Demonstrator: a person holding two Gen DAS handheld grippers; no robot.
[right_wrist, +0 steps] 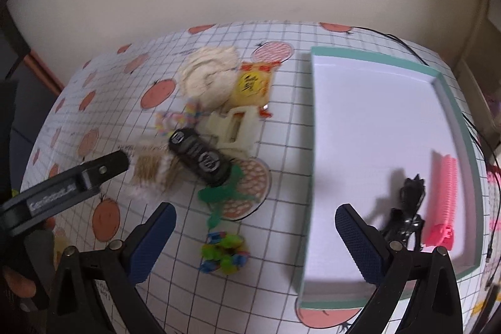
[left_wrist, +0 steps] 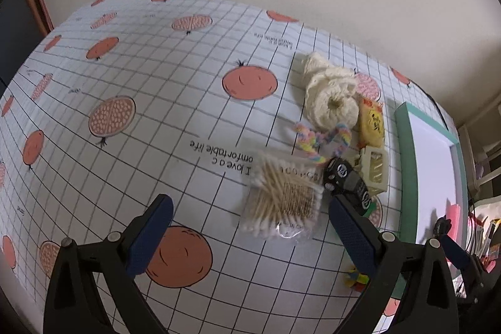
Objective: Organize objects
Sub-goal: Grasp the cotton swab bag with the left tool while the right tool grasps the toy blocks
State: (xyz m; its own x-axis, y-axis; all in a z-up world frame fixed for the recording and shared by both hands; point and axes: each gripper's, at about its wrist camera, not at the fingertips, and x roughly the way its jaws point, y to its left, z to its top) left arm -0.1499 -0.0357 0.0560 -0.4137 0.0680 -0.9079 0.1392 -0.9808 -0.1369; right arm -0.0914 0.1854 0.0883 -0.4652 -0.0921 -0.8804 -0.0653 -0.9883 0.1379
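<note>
Both grippers, left [left_wrist: 250, 205] and right [right_wrist: 255, 213], are hovering with jaws released; the cotton swab bag [left_wrist: 281, 199] is blurring, and the black device [right_wrist: 200, 157] is partly hiding it.

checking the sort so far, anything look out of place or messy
Only the pink clip and a black item are in the box. The rest sits heaped on the table: the black gadget overlaps the cotton swabs.
</note>
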